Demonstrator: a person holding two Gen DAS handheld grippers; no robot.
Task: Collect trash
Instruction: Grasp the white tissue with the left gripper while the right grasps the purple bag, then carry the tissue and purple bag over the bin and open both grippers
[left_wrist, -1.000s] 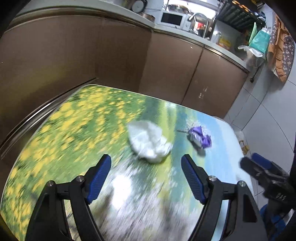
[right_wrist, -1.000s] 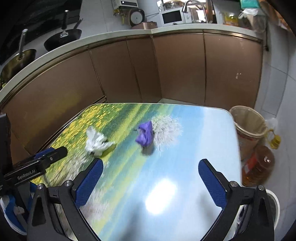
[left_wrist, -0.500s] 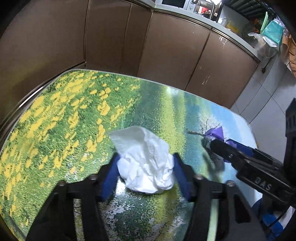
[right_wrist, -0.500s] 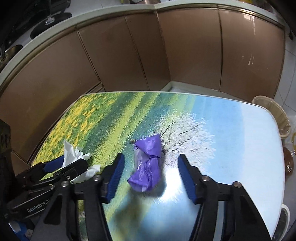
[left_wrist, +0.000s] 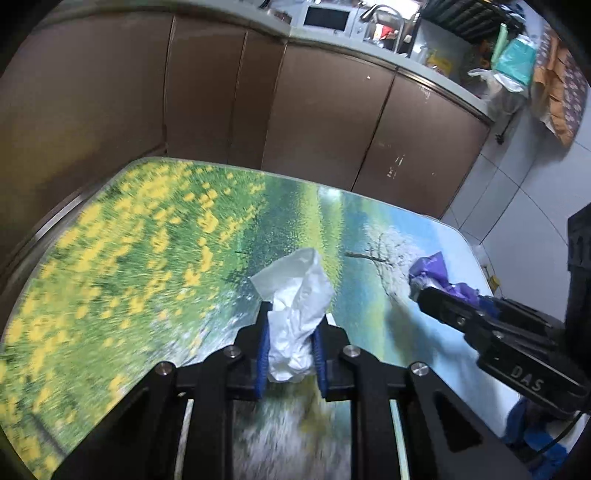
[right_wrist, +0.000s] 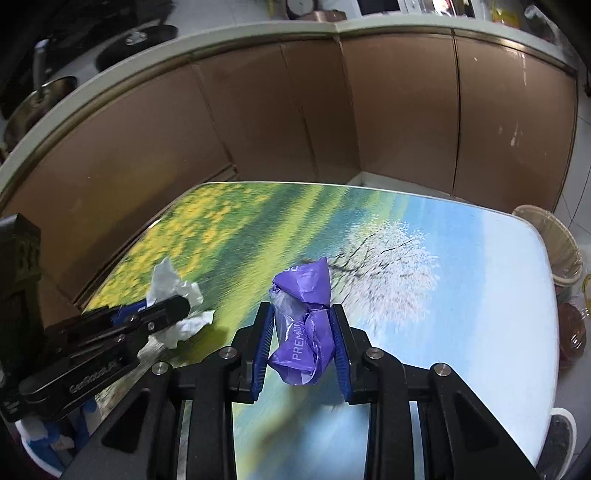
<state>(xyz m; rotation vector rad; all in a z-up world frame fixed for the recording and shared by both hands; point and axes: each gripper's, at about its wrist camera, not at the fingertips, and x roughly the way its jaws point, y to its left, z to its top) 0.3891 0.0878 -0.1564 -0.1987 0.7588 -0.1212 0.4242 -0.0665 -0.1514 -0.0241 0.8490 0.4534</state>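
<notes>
Over a table (left_wrist: 155, 236) printed with a meadow scene, a crumpled tissue (left_wrist: 295, 314) is clamped between the left gripper (left_wrist: 290, 352) pads, its length running forward past the tips. A purple wrapper (right_wrist: 304, 325) is pinched likewise in the right gripper (right_wrist: 301, 350), pointing ahead.

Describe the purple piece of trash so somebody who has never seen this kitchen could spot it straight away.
Start at the table printed with a meadow and a blossoming tree. The purple wrapper sits between the pads of the right gripper. Unlike the white tissue beside it, it is glossy, purple and printed with white lettering.
</notes>
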